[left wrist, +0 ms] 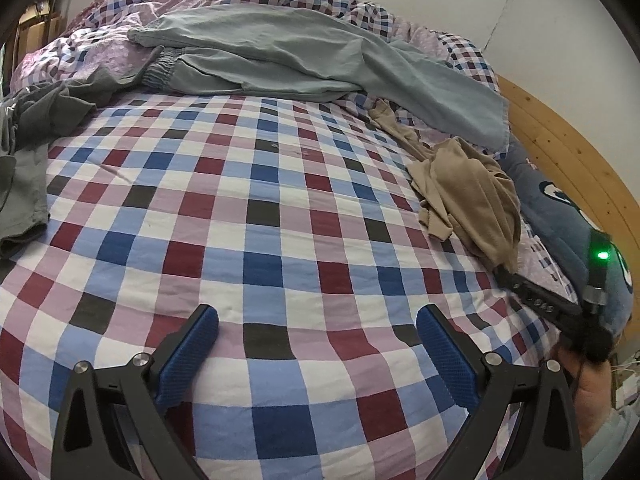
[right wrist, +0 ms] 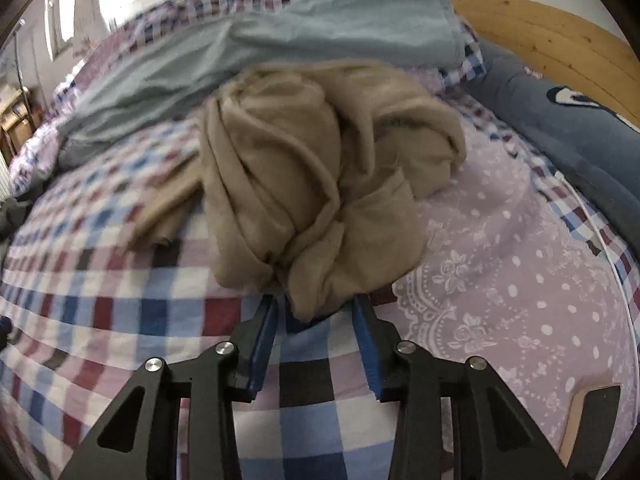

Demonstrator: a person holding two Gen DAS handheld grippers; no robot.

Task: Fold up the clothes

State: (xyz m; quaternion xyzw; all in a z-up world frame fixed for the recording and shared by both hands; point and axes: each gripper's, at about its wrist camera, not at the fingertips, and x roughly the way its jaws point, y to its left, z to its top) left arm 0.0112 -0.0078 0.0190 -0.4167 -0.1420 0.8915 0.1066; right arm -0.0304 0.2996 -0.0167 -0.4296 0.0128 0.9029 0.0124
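Left gripper [left wrist: 317, 330] stood at the bottom of its frame, jaws spread wide and empty above the checked bedspread [left wrist: 240, 208]. Right gripper [right wrist: 316, 316] sat low in its own frame, jaws partly parted with the near edge of the crumpled tan garment [right wrist: 316, 184] between them — whether they pinched it could not be told. Beyond, at the upper centre, pale grey-green trousers [left wrist: 280, 52] lay spread; a dark grey garment [left wrist: 28, 152] lay at left edge.
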